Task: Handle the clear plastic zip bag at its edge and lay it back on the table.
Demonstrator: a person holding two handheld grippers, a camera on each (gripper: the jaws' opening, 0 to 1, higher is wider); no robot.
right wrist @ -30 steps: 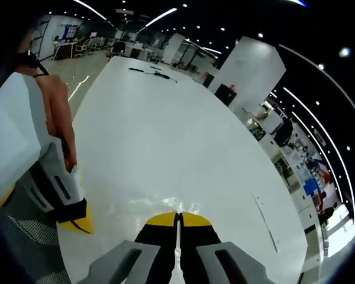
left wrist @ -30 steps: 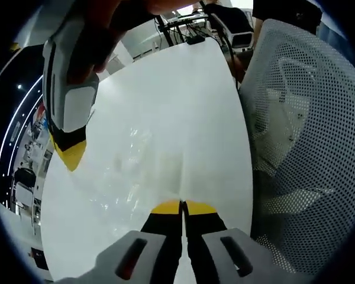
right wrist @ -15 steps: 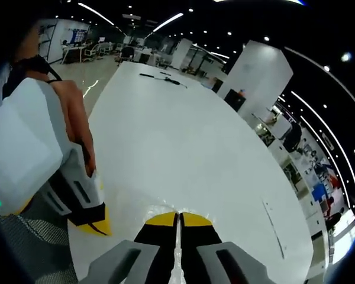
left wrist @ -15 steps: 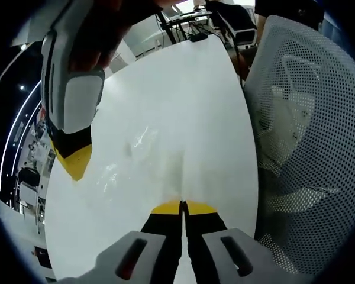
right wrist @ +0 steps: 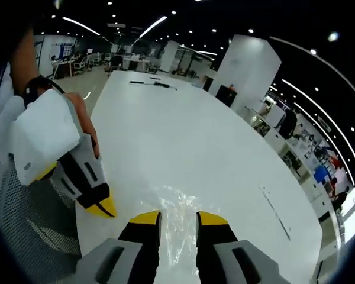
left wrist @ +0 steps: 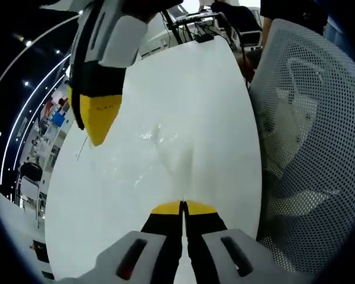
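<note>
- Looks like the letting-go step: the right tool (right wrist: 177, 218) has its jaws spread, and the clear zip bag (right wrist: 176, 220) lies crinkled on the white table (right wrist: 183, 148) right between and just past them, at 6 o'clock in the right gripper view.
- The left tool (left wrist: 183, 206) has its yellow tips pressed together. I can't tell if they're pinching a bag edge; in the left gripper view the bag (left wrist: 157, 135) only shows as a faint shine near the middle.
- My guess at the next move: back the right tool off without snagging the film, and if the left one does hold an edge, lower and release it.
- A white mesh chair (left wrist: 307, 148) sits at 3 o'clock in the left gripper view, right against the table edge.
- The room is a big open office with strip ceiling lights (right wrist: 154, 23) at 12 o'clock and desks far back.
</note>
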